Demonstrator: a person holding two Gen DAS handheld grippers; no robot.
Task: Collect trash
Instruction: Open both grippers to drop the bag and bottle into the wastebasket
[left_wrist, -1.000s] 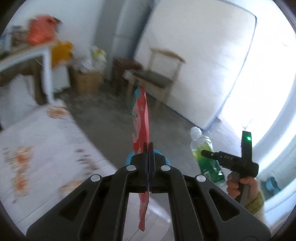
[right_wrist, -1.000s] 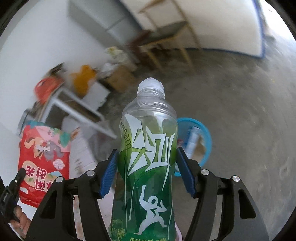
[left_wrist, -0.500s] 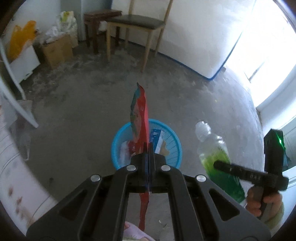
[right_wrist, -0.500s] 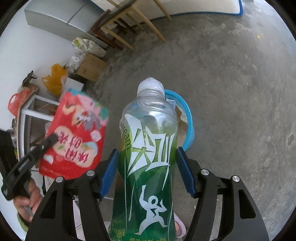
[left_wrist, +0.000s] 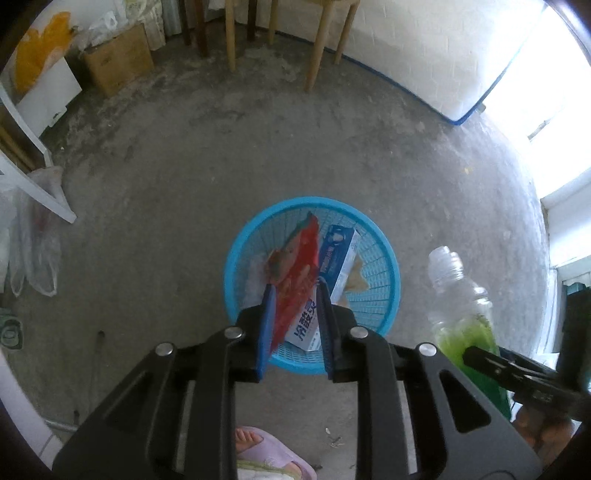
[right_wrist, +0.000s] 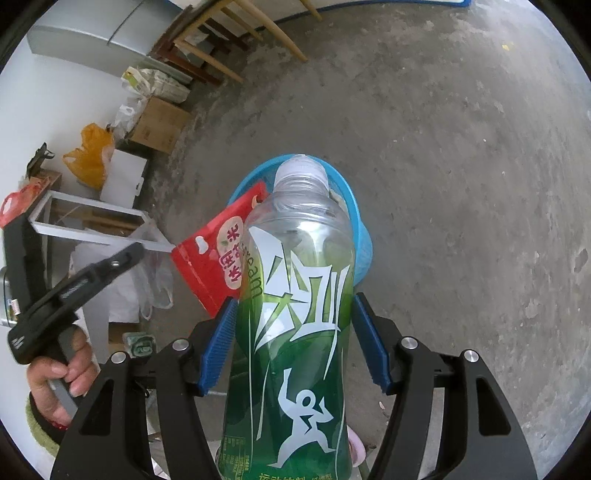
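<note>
A blue mesh basket (left_wrist: 384, 251) stands on the concrete floor, with a blue-and-white toothpaste box (left_wrist: 338, 254) lying in it. My left gripper (left_wrist: 295, 286) hangs right over it, pointing steeply down. Its jaws are opening, and the red snack bag (left_wrist: 299, 266) hangs loose between them, its top over the basket. My right gripper (right_wrist: 294, 298) is shut on a green drink bottle (right_wrist: 299, 295) with a white cap, held upright beside the basket (right_wrist: 360, 236). The red bag (right_wrist: 218, 262) shows to the left of the bottle there. In the left wrist view the bottle (left_wrist: 461, 314) is at the right.
Wooden chair legs (left_wrist: 314, 55) and a white mattress (left_wrist: 424, 55) stand at the far wall. A cardboard box (left_wrist: 118, 59), plastic bags (left_wrist: 37, 251) and a white frame (right_wrist: 92, 221) crowd the left side. A foot in a pink slipper (left_wrist: 266, 454) is just below the basket.
The left gripper came down over the basket and its jaws parted, letting go of the red bag, which now leans toward the basket. The right gripper sank with the bottle.
</note>
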